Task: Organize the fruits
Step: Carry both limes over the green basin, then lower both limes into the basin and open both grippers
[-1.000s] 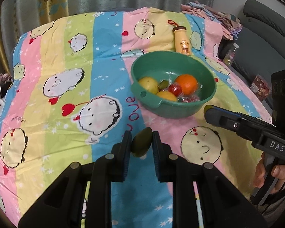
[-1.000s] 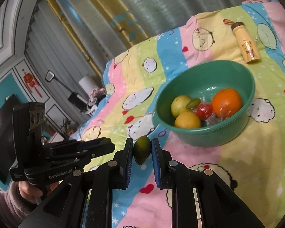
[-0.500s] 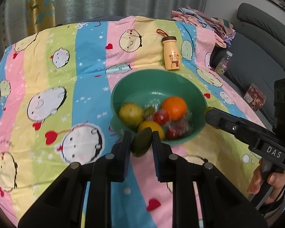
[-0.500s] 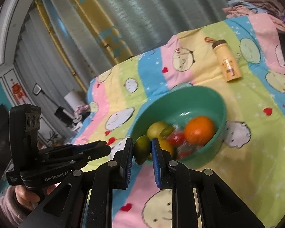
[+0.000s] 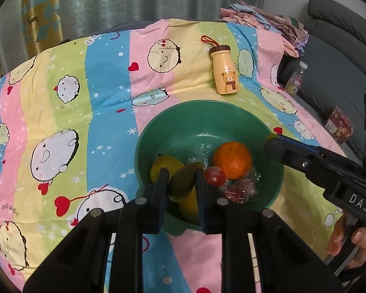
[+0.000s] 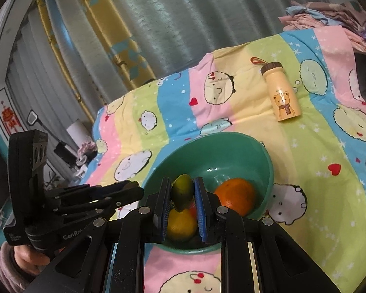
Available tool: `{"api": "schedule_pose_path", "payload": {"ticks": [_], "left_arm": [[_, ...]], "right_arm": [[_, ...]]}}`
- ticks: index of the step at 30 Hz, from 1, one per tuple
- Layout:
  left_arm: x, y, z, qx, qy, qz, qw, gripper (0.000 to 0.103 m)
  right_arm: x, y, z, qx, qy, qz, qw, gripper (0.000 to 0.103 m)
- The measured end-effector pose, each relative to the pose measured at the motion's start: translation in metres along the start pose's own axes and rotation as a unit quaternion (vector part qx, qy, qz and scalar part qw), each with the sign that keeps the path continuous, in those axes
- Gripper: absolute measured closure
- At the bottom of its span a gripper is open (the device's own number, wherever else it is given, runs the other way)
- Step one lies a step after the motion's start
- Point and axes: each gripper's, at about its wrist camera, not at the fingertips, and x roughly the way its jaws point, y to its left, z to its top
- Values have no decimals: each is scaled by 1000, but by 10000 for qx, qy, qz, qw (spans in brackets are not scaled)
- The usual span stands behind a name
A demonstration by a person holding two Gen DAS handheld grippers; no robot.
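Note:
A green bowl [image 5: 207, 105] sits on the striped cartoon cloth [image 5: 85, 97]. In it lie an orange [image 5: 231, 160], a yellow fruit [image 5: 166, 166] and red wrapped fruits [image 5: 216, 175]. My left gripper [image 5: 181, 174] is shut on a small green fruit [image 5: 183, 186] and hangs over the bowl's near side. My right gripper [image 6: 182, 182] is shut on a second green fruit [image 6: 181, 193], also above the bowl [image 6: 231, 139], with the orange [image 6: 235, 199] to its right and a yellow fruit [image 6: 180, 224] below. Each gripper shows in the other's view, the right one [image 5: 272, 144] at the bowl's right rim and the left one [image 6: 134, 191] at its left rim.
A cream bear-print bottle [image 5: 225, 73] lies on the cloth behind the bowl. A grey sofa [image 5: 341, 61], a clear bottle [image 5: 296, 78] and a patterned box [image 5: 339, 124] are off the right edge. Piled clothes [image 5: 263, 19] lie at the back right, and curtains hang behind.
Both grippers have moved forward with their green fruits, from above the cloth in front of the bowl to above the bowl. Their jaws have stayed shut.

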Motion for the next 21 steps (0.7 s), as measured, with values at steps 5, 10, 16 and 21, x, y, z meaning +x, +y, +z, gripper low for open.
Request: {"api": "schedule_pose_path", "payload": {"ticks": [5, 10, 16, 21], "left_arm": [[8, 3, 5, 39, 59, 80, 9999, 82], [17, 3, 7, 125, 141, 176, 9997, 82], [26, 3, 10, 187, 246, 259, 9992, 82], [29, 5, 12, 146, 268, 258, 9992, 82]], "right_arm": [[11, -2, 3, -10, 90, -34, 10000, 82], [17, -3, 7, -55, 172, -85, 9998, 82], [25, -2, 12, -132, 267, -172, 9994, 82], [32, -2, 15, -185, 371, -229, 9989, 82]]}}
